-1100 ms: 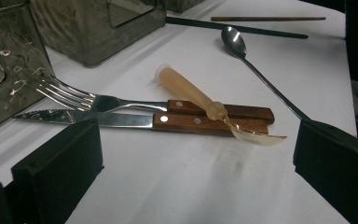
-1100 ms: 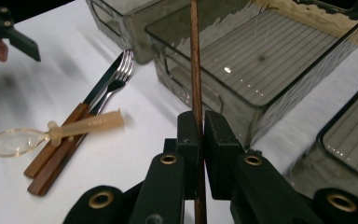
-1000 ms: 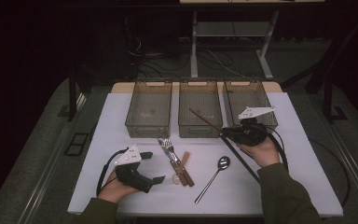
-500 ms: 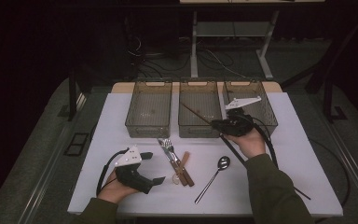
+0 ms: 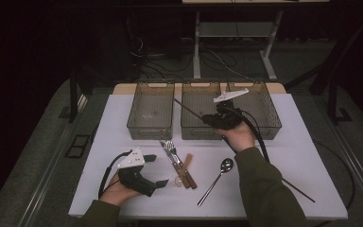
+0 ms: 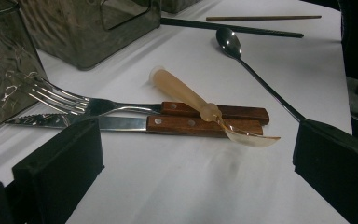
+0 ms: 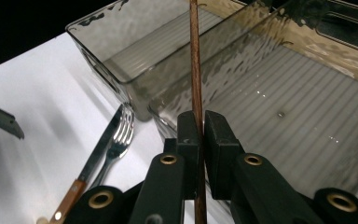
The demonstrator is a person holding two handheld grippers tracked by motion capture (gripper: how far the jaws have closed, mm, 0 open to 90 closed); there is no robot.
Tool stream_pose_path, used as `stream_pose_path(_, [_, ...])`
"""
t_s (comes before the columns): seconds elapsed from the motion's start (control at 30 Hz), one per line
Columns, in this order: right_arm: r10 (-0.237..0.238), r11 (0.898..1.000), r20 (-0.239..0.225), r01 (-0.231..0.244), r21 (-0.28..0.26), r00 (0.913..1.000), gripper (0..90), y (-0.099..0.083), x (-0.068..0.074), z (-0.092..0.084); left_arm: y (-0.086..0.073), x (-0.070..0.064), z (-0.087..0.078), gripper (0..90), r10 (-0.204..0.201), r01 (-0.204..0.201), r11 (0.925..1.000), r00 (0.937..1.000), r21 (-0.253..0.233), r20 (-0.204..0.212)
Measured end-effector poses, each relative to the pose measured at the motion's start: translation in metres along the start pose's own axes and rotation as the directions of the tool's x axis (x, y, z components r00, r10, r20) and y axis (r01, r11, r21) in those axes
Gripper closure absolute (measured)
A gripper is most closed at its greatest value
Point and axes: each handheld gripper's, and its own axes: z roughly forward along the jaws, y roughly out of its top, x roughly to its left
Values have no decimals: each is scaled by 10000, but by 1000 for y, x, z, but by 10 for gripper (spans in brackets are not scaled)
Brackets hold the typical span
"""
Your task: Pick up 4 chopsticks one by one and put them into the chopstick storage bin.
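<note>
My right gripper (image 5: 216,118) is shut on a brown wooden chopstick (image 5: 188,109), held above the front of the middle clear bin (image 5: 185,131). The stick slants up and left over that bin. In the right gripper view the chopstick (image 7: 195,65) runs straight up from between the pressed jaws of that gripper (image 7: 201,128). My left gripper (image 5: 157,170) rests on the white table at the front left, open and holding nothing. In front of the left gripper (image 6: 196,158) lie a fork (image 6: 70,100), a wood-handled knife (image 6: 121,123) and a translucent plastic spoon (image 6: 191,99) across them.
Three clear bins stand in a row at the back: left bin (image 5: 150,127), middle, right bin (image 5: 273,124). A long metal spoon (image 5: 216,179) lies at centre front. A second chopstick (image 5: 298,190) lies at the front right. A black cable (image 5: 257,137) trails from the right gripper.
The right gripper has carried the chopstick leftward and slightly up, from in front of the right bin to over the front of the middle bin. The left gripper has stayed put.
</note>
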Motion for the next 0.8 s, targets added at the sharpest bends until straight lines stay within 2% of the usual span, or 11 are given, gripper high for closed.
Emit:
stream_pose_path(0.23, [8, 9998, -2, -8, 182, 10000, 848, 15, 7, 18, 0, 0, 0, 7, -38, 38, 10000, 10000, 4, -8])
stream_pose_path(0.5, [-253, 9991, 122, 249, 352, 9996, 848, 35, 20, 42, -1, 1, -1, 7, -108, 108, 9999, 9999, -28, -45])
stream_pose_path(0.8, [-334, 9983, 228, 322, 493, 9992, 848, 52, 30, 67, 0, 1, -1, 7, -94, 94, 9999, 9999, -69, -38])
